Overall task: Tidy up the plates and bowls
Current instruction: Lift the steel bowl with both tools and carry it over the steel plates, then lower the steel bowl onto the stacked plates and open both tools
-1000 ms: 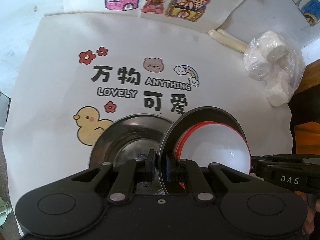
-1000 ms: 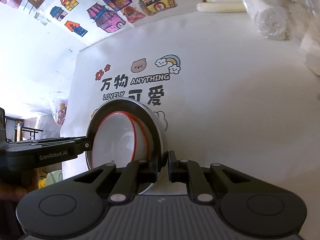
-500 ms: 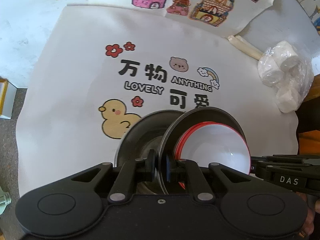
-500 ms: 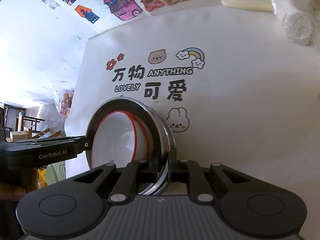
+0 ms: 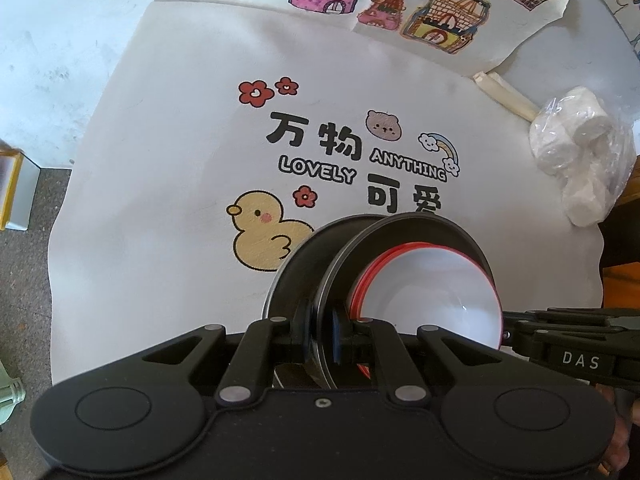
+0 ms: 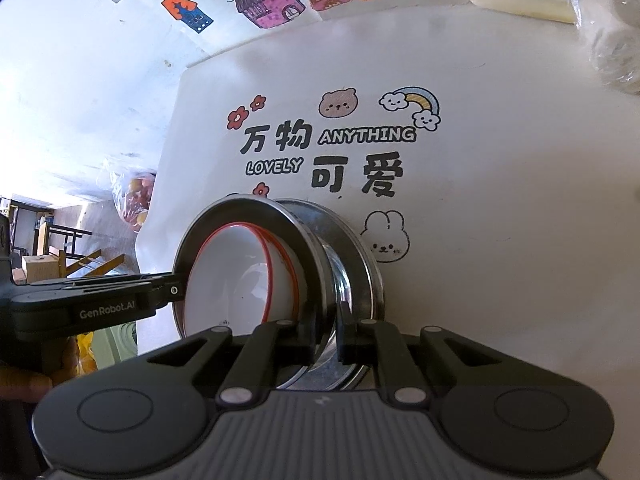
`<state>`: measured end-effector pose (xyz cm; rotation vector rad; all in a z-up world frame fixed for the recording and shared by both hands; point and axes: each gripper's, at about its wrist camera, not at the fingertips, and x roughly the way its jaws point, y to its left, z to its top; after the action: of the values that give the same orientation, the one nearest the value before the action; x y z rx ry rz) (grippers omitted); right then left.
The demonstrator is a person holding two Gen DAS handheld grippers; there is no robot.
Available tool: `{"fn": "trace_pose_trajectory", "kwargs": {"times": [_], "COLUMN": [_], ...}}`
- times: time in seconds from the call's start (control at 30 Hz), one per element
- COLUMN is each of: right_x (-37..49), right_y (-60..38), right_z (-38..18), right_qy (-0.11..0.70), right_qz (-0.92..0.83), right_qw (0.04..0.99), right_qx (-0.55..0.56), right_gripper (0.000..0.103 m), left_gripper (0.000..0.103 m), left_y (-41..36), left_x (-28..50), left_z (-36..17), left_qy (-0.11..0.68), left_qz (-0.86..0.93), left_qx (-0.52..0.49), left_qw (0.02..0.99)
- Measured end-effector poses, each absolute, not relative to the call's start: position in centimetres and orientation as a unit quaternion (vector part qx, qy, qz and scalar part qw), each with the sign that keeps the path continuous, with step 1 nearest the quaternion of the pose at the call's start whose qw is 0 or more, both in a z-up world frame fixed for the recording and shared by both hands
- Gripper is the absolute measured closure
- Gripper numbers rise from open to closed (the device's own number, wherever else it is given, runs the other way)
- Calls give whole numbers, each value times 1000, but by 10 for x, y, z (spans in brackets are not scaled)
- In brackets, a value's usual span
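Because you carry it two-handed, left gripper and right gripper each clamp shut on opposite rims of the round steel plate, levelling the nested red-rimmed white bowls above a second steel dish just beyond your fingers.

A white printed cloth is spread over the surface. On it are printed red flowers, a bear face, a rainbow with clouds, a yellow duck, black characters and the words "LOVELY" and "ANYTHING". A rabbit is seen only in the right wrist view. At the cloth's far edge a sheet of coloured house drawings is laid, partly over the cloth. Near its corner two pale sticks are placed side by side. Just beside them a clear plastic bag of white rolls is set. Beyond the surface's left edge a bag of reddish and yellow items is seen.
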<state>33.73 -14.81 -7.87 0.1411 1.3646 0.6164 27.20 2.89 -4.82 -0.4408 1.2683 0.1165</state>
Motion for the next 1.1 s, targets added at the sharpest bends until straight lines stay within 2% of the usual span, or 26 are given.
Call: {"fn": "trace_pose_trajectory", "kwargs": {"times": [1.1], "right_x": [342], "right_y": [-142], "right_z": [-93], "right_qy": [639], "right_qz": [269], "right_qw": [717], "right_qx": [73], "right_gripper": [90], "left_gripper": [94], "left_y": [34], "left_x": [281], "left_z": [-62], "left_qy": [608], "left_qz": [54], "left_qx": [-197], "left_qw": [767]}}
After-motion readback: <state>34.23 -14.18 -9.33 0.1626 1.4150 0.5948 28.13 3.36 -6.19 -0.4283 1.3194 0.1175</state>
